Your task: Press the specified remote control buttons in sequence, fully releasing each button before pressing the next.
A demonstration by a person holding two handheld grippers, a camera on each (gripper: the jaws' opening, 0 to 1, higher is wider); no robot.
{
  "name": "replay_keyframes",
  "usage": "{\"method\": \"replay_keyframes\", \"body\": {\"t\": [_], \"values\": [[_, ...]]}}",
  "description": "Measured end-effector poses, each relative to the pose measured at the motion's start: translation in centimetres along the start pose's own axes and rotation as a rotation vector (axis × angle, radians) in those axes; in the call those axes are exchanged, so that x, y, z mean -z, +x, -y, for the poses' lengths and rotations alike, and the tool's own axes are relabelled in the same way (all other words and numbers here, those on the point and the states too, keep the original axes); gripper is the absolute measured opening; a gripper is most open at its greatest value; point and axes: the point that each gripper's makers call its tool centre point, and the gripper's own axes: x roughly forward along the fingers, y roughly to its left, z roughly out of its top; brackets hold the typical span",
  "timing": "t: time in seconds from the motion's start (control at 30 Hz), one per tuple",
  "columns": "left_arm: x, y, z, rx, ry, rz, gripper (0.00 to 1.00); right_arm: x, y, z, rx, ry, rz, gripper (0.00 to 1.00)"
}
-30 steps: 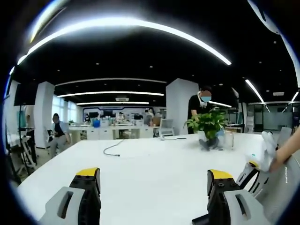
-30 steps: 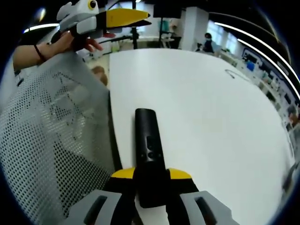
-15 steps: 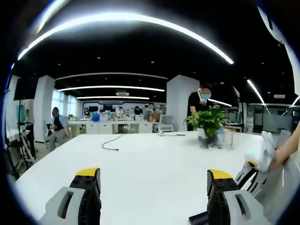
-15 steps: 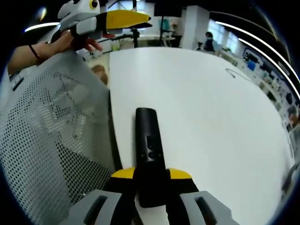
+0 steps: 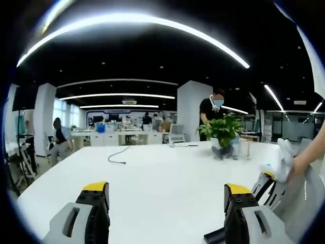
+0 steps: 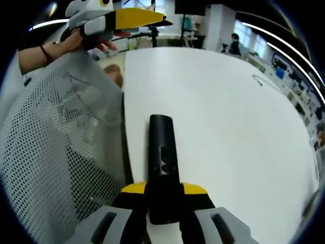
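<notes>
The right gripper (image 6: 163, 195) clamps the near end of the black remote control (image 6: 162, 152), which lies along the white table (image 6: 228, 117). The left gripper (image 5: 167, 203) hangs open above the table, away from the remote control. No button press looks underway; the sequence seems undone.

This is a big open office. Long light strips (image 5: 137, 23) glow on the dark ceiling. Rows of desks (image 5: 119, 138) with screens stand far back, people sit or stand nearby, and a potted plant (image 5: 223, 133) sits on the wide white bench (image 5: 162, 183).
</notes>
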Motion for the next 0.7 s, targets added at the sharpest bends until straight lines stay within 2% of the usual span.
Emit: {"method": "replay_keyframes", "body": {"t": [0.13, 0.53, 0.7], "values": [[0.0, -0.1, -0.1, 0.008, -0.020, 0.004, 0.97, 0.1, 0.0, -0.1, -0.022, -0.056, -0.024, 0.21], [-0.1, -0.5, -1.0, -0.036, -0.015, 0.008, 0.96, -0.3, 0.1, 1.1, -0.065, -0.079, -0.037, 0.21], [0.2, -0.3, -0.7, -0.022, -0.006, -0.005, 0.96, -0.2, 0.1, 2.1, -0.058, -0.079, -0.032, 0.21]]}}
